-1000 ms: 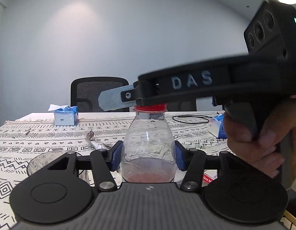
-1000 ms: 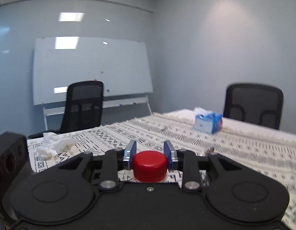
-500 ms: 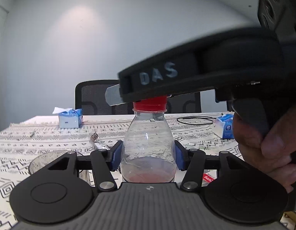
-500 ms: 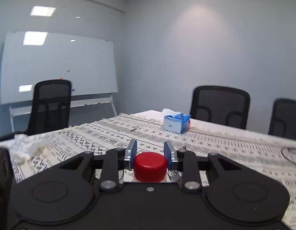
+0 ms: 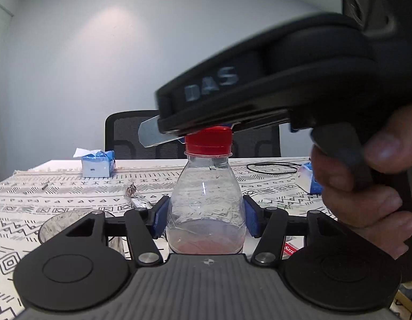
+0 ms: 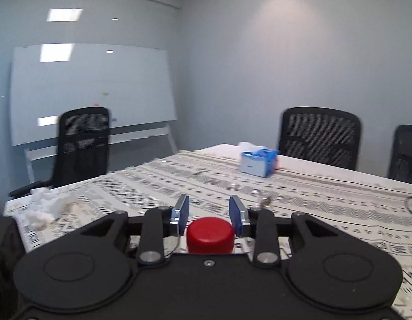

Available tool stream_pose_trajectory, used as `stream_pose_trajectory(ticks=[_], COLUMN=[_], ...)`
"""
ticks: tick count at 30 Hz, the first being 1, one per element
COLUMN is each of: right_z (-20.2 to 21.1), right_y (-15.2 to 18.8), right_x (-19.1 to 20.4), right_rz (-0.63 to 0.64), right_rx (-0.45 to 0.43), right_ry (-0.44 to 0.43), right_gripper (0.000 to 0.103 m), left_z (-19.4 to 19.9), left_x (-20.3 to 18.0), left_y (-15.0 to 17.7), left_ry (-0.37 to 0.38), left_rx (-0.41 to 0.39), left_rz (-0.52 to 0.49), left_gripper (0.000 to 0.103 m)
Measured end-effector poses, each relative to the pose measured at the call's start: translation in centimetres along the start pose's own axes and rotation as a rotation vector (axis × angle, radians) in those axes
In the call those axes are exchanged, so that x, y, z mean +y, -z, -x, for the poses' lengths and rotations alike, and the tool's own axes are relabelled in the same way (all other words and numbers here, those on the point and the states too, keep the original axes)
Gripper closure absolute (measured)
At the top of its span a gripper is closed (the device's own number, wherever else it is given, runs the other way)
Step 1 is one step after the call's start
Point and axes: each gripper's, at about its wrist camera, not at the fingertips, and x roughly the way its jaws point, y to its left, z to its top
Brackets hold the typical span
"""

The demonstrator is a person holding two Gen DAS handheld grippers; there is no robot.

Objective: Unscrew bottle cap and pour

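A clear bottle (image 5: 206, 202) with a little pink liquid at its bottom stands upright, and my left gripper (image 5: 206, 217) is shut on its body with the blue pads (image 5: 160, 218) on both sides. The red cap (image 5: 208, 141) sits on the neck. In the right wrist view my right gripper (image 6: 209, 213) holds the red cap (image 6: 210, 233) between its blue pads (image 6: 182, 213), which sit at the cap's upper part. A hand (image 5: 366, 194) holds that gripper's black body (image 5: 259, 88), tilted, just above the cap.
A glass (image 5: 59, 224) stands low at the left beside the bottle. On the patterned tablecloth (image 6: 312, 194) lie a blue tissue box (image 6: 258, 162), crumpled tissue (image 6: 48, 205), a foil wrapper (image 5: 134, 194) and a black cable (image 5: 270, 168). Office chairs (image 6: 320, 136) ring the table.
The right gripper swung round over the cap, so its view panned from the whiteboard toward the far chairs. It now tilts more steeply, and more of the red cap shows below it.
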Motion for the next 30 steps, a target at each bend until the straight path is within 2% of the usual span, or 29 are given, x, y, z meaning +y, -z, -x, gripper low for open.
stream_pose_trajectory(ticks=[4,8,16,19,21,22,24,25,26,27,29,30], right_z=[0.0,0.2,0.1,0.1,0.0,0.2,0.7,0.8,1.0,1.1,1.2,1.2], right_y=[0.3,0.7,1.4,1.9,1.6,1.4,1.0,0.8,0.5,0.3,0.3,0.3], right_x=[-0.1,-0.3,-3.4,-5.3,-5.9,-5.6,-3.9,-3.3,-2.3,-1.6,-0.7,-0.1], right_rz=[0.015,0.026,0.075,0.089,0.073,0.081,0.069,0.058,0.029,0.002,-0.012,-0.014], right_rx=[0.007,-0.022,-0.096,-0.142,-0.131,-0.124,-0.088,-0.076,-0.057,-0.046,-0.048,-0.05], right_ry=[-0.011,-0.034,-0.267,-0.406,-0.449,-0.429,-0.306,-0.252,-0.16,-0.095,-0.019,0.025], right_gripper=[0.069,0.07,0.07,0.07,0.07,0.07,0.069,0.066,0.062,0.063,0.064,0.068], left_z=[0.2,0.2,-0.1,-0.1,-0.2,-0.2,-0.2,-0.2,-0.2,-0.3,-0.3,-0.2], left_x=[-0.2,0.2,1.3,1.6,1.8,1.9,1.7,1.5,1.4,1.1,0.5,0.2], left_y=[0.1,0.0,-0.2,-0.2,-0.1,-0.1,0.0,0.1,0.1,0.2,0.3,0.4], left_ry=[-0.007,0.01,0.051,0.075,0.091,0.092,0.078,0.069,0.061,0.049,0.025,0.014], left_rx=[-0.008,0.0,0.011,0.015,0.016,0.013,0.006,0.002,-0.001,-0.003,-0.014,-0.02], left_rz=[-0.012,0.005,0.03,0.042,0.048,0.049,0.042,0.037,0.034,0.033,0.011,-0.001], left_gripper=[0.049,0.05,0.052,0.052,0.052,0.052,0.051,0.05,0.049,0.049,0.048,0.048])
